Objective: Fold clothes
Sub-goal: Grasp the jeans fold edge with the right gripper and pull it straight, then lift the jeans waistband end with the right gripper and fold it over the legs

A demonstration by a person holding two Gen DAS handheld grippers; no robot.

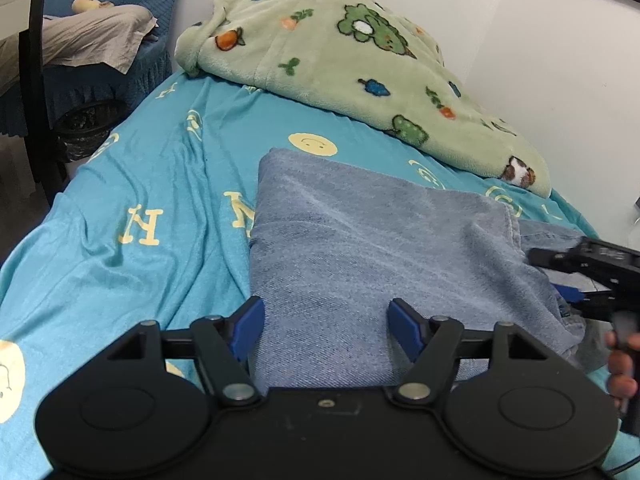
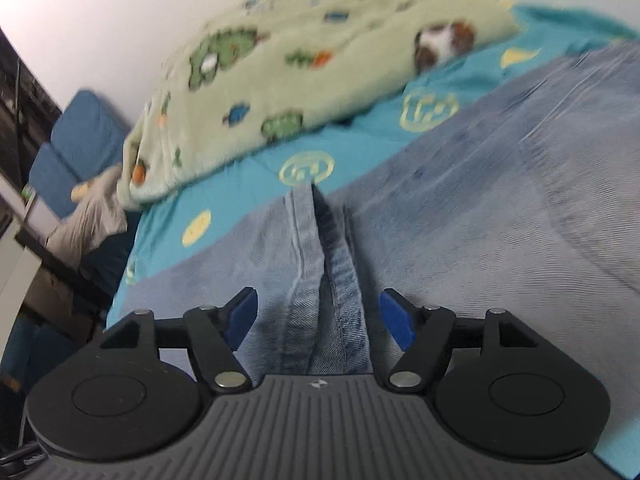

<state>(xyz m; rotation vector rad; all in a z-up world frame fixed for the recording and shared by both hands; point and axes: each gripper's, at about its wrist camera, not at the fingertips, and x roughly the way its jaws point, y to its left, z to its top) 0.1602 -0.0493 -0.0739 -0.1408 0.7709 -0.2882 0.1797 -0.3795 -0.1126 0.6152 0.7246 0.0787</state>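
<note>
Folded light-blue jeans [image 1: 360,240] lie on the turquoise bed sheet [image 1: 152,184]. My left gripper [image 1: 326,328] is open, its blue-padded fingers straddling the near edge of the folded denim, holding nothing. My right gripper shows at the right edge of the left wrist view [image 1: 572,280], at the jeans' right end. In the right wrist view my right gripper [image 2: 318,316] is open over the jeans [image 2: 460,200], with hemmed denim edges [image 2: 320,280] lying between its fingers, not clamped.
A green fleece blanket [image 1: 360,64] with printed animals is heaped along the white wall at the bed's far side. A blue-covered chair [image 1: 100,40] with grey cloth and a doll stands at the far left, beside the bed's left edge. A dark bin [image 1: 84,128] sits below it.
</note>
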